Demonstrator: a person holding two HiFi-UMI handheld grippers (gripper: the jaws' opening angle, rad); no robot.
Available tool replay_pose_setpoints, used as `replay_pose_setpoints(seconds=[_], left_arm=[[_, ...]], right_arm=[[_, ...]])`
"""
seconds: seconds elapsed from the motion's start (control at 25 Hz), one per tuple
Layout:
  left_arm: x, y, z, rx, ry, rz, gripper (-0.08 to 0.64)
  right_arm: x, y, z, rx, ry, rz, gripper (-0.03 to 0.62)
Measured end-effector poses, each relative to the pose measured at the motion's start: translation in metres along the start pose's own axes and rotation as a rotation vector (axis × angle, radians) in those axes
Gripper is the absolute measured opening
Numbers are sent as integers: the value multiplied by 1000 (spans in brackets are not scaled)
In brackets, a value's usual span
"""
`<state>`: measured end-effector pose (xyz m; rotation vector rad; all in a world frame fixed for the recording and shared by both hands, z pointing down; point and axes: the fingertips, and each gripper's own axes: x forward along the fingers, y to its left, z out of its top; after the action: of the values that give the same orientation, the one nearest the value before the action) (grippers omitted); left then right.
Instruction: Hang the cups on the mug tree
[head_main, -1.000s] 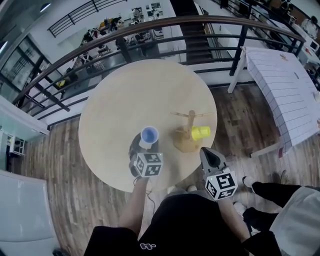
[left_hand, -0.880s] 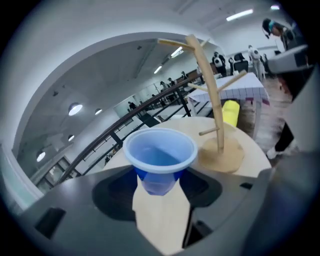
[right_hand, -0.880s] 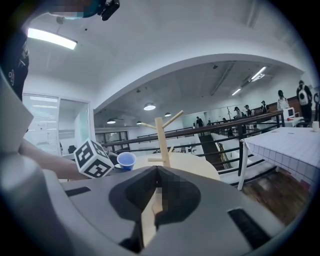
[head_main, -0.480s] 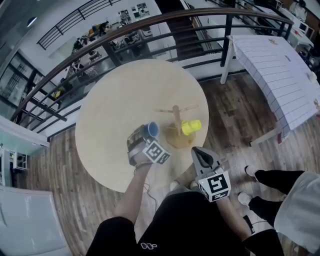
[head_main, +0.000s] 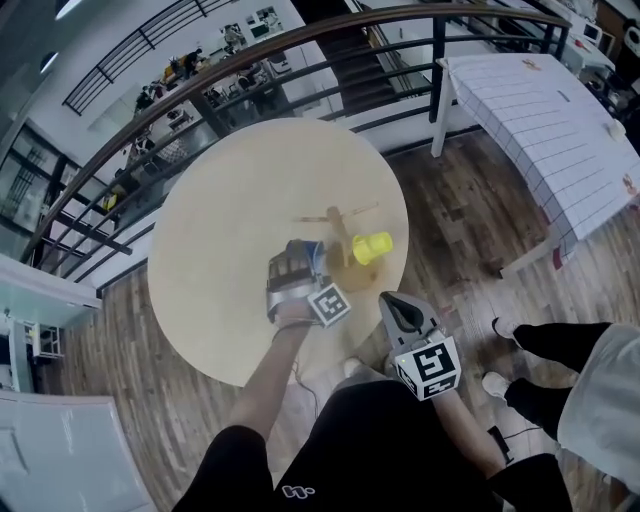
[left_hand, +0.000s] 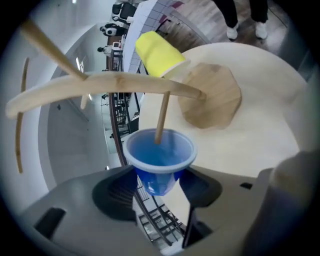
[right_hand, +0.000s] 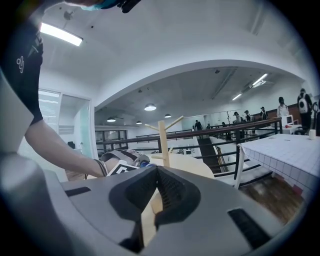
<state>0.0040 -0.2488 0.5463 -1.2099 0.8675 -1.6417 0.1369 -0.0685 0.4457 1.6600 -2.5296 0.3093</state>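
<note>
Left gripper (left_hand: 159, 184) first: it is in my left hand, tipped over on its side. Its 2 jaws squeeze the blue cup (left_hand: 159, 159) around its lower part, 1 jaw on each side. The cup lies on its side too, with its open mouth facing away from me toward the mug tree (left_hand: 120, 83). 1 thin wooden peg (left_hand: 161, 116) of the tree pokes its tip into the mouth of the cup. So the cup is up in the air at that peg, above the table, held only by my jaws. I cannot tell if the peg touches the inside of the cup. My right gripper (right_hand: 156, 192) is in my right hand, close to my body and just beside the near edge of the table. Its jaws are pressed together with nothing in them. It points toward the tree but is well apart from it. The tree stands upright on its flat wooden base, near my side of the round pale table (head_main: 225, 230). On another peg, on the right side of the tree in the head view, hangs the yellow cup (head_main: 372, 246), with its mouth toward the tree and its bottom pointing away. Past the table is brown wooden floor (head_main: 455, 215). To the right stands a white table with a grid of lines (head_main: 540, 120). Behind it all runs a dark railing (head_main: 250, 52).
</note>
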Motion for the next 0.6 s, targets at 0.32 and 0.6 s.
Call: replay_pose_setpoints(seconds=[0.32,0.6], left_arm=[[-14,-14,33,153,-4,-16,264],[-18,-28,49,191,-7,-39,265]], right_arm=[[-6,-10,-9,-4,19,-28,9],[-8,-9,-16,-32,41,-21,9]])
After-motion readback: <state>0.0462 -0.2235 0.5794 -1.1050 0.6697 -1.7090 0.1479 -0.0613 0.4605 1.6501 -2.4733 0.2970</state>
